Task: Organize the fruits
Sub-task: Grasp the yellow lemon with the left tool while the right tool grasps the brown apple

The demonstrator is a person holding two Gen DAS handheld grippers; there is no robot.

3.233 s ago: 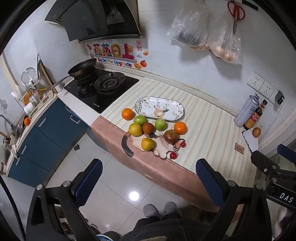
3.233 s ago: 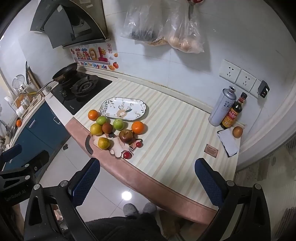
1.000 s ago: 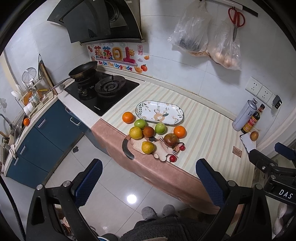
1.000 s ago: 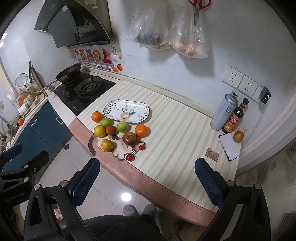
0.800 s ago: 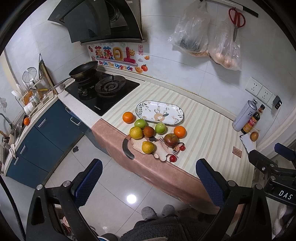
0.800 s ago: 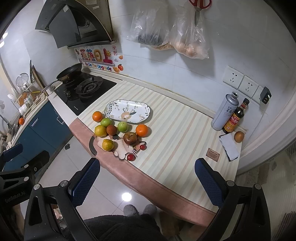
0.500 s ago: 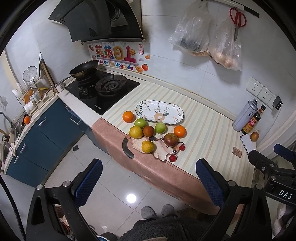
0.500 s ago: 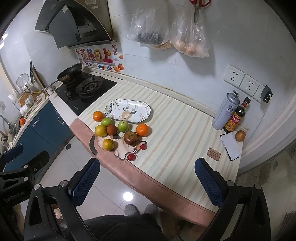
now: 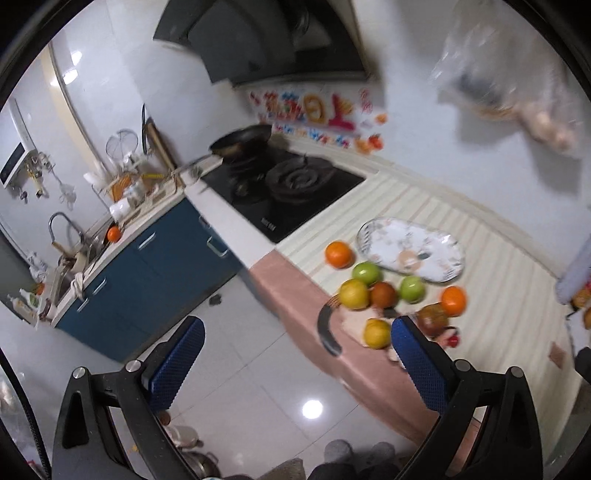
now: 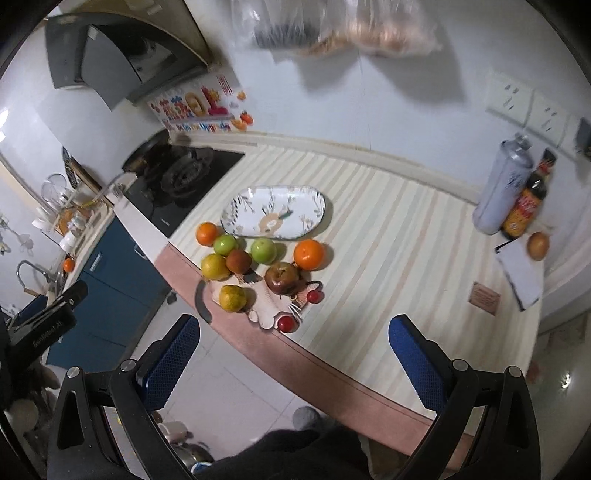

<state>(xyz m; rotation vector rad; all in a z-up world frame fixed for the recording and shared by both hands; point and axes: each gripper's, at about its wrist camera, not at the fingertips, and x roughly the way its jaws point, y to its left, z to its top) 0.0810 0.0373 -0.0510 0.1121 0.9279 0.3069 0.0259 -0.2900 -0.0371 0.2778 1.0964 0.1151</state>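
Observation:
Several fruits lie in a cluster on the striped counter: two oranges (image 10: 308, 254), two green apples (image 10: 263, 250), a dark red apple (image 10: 282, 277), yellow citrus (image 10: 232, 298) and small red cherries (image 10: 285, 324). An oval patterned plate (image 10: 275, 211) sits empty just behind them; it also shows in the left wrist view (image 9: 409, 249). My right gripper (image 10: 293, 358) is open and empty, held above the counter's front edge. My left gripper (image 9: 295, 360) is open and empty over the floor, left of the fruits (image 9: 381, 294).
A cartoon-shaped cutting board (image 10: 269, 299) lies under some fruit. A gas stove (image 10: 177, 181) with a pan is at the left. A spray can (image 10: 502, 184), sauce bottle (image 10: 526, 201) and notepad (image 10: 521, 273) stand at the right. Plastic bags (image 10: 332, 29) hang on the wall.
Both grippers have moved closer to the counter. The left view has swung leftward, so the fruits now sit at its right. Both stay open and empty.

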